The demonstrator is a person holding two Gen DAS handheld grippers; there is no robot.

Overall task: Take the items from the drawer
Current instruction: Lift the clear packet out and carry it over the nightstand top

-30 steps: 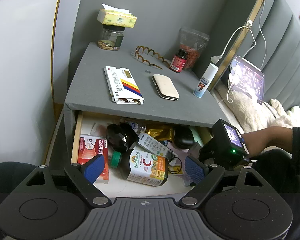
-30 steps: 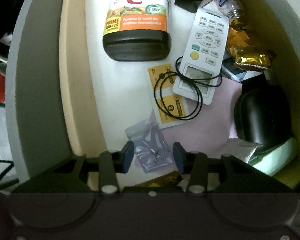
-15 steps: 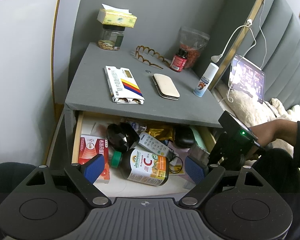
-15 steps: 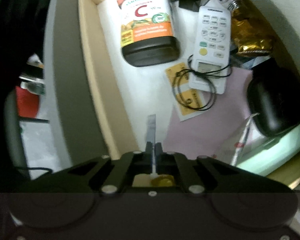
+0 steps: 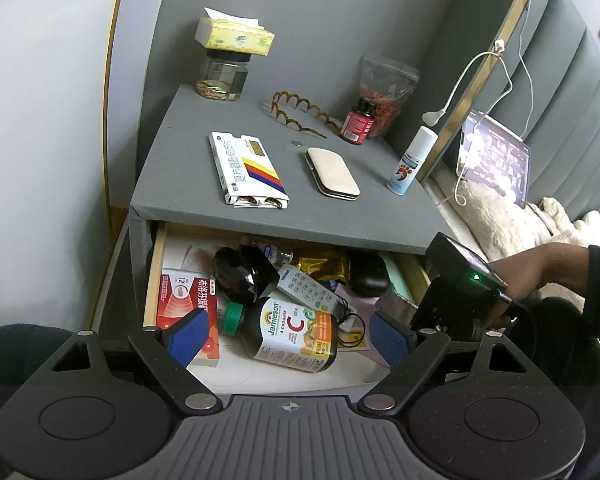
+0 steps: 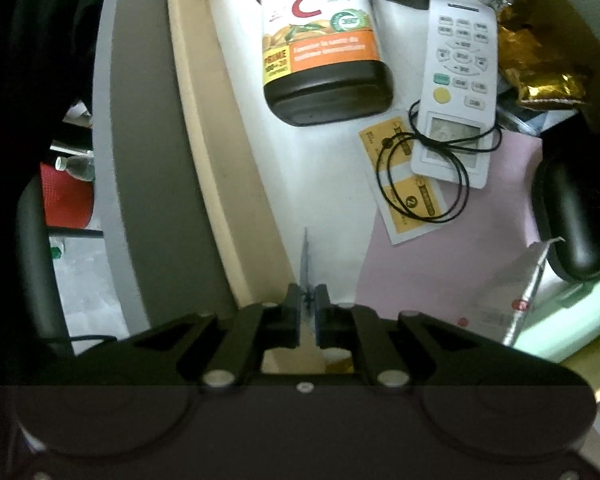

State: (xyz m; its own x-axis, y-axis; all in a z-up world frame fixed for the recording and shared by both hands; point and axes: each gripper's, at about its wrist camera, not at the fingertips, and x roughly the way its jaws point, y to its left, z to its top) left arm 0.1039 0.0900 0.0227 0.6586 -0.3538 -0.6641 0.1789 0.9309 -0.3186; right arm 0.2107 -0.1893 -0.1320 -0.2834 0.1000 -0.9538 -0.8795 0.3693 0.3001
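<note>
The open drawer (image 5: 156, 276) holds a vitamin C bottle (image 5: 296, 336) lying on its side, a white remote (image 6: 456, 80), a red medicine box (image 5: 188, 300), a gold packet (image 6: 536, 64), a black case (image 6: 576, 216) and a yellow card with a black cord (image 6: 404, 184). My right gripper (image 6: 308, 308) points steeply down over the drawer's near corner. It is shut on a small clear plastic bag (image 6: 306, 260), seen edge-on and sticking out past the pads. My left gripper (image 5: 288, 338) stands open in front of the drawer with nothing between its fingers.
The grey nightstand top (image 5: 180, 168) carries a white pill box (image 5: 248, 168), a beige case (image 5: 332, 174), a spray bottle (image 5: 412, 160), a red-labelled bottle (image 5: 358, 120) and a jar (image 5: 222, 78) under a tissue box. A lit tablet (image 5: 496, 160) lies on the bed at right.
My right gripper closed on the clear bag that lay flat on the drawer floor and lifted it, so it now hangs edge-on. That gripper tilted steeper. The left gripper stayed put.
</note>
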